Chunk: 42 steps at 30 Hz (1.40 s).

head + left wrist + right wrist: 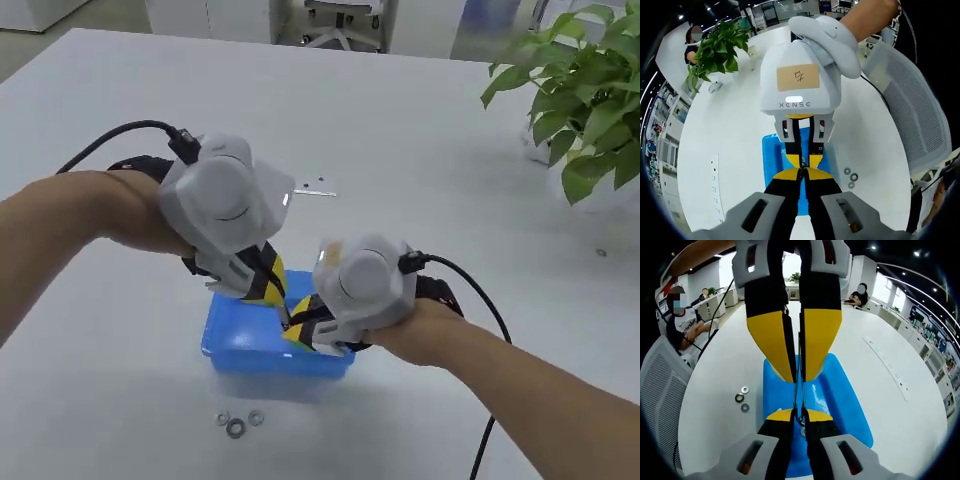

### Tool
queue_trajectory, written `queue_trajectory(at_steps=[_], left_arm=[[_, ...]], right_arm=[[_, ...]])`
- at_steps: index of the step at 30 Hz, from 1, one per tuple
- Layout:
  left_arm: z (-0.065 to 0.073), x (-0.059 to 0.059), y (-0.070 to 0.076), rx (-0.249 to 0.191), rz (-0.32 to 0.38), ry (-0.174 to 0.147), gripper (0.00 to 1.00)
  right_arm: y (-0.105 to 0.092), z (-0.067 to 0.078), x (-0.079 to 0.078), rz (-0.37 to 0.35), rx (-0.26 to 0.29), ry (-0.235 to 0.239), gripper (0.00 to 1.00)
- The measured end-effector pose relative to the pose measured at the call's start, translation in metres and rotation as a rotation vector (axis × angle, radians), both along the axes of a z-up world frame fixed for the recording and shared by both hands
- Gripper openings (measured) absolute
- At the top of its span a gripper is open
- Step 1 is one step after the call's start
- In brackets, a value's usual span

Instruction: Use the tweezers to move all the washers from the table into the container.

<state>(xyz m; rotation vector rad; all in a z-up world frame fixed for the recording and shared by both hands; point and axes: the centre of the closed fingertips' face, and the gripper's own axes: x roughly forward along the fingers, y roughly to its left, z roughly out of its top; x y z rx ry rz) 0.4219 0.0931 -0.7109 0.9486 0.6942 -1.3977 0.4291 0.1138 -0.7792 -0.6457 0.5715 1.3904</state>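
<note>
Yellow-padded left gripper (801,172) and right gripper (800,415) meet tip to tip, angled down over the blue container (230,338), both pinched onto the tweezers (798,385).

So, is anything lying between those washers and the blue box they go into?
Nothing visible: bare table separates the washers from the container. The left gripper and right gripper hold the tweezers above it.

You had a broad white table (420,120) before you in a bright open office. A leafy potted plant (590,100) stood on its right side, a white office chair (340,25) waited beyond its far edge, a grey mesh chair (912,105) stood near its edge, and small ceiling lights (873,247) shone overhead
</note>
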Motion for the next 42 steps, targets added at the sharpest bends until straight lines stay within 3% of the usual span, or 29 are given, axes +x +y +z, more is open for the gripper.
queue_trajectory(at_steps=[15, 23, 42], left_arm=[[-0.012, 0.004, 0.004, 0.018, 0.008, 0.016, 0.07], [-0.011, 0.004, 0.005, 0.017, 0.007, 0.015, 0.07], [0.012, -0.003, 0.006, 0.015, 0.012, -0.024, 0.07]], right_arm=[[0.003, -0.012, 0.002, 0.005, -0.01, 0.031, 0.1], [0.002, -0.011, 0.002, 0.005, -0.012, 0.03, 0.1], [0.004, 0.012, -0.002, 0.003, 0.007, -0.02, 0.11]])
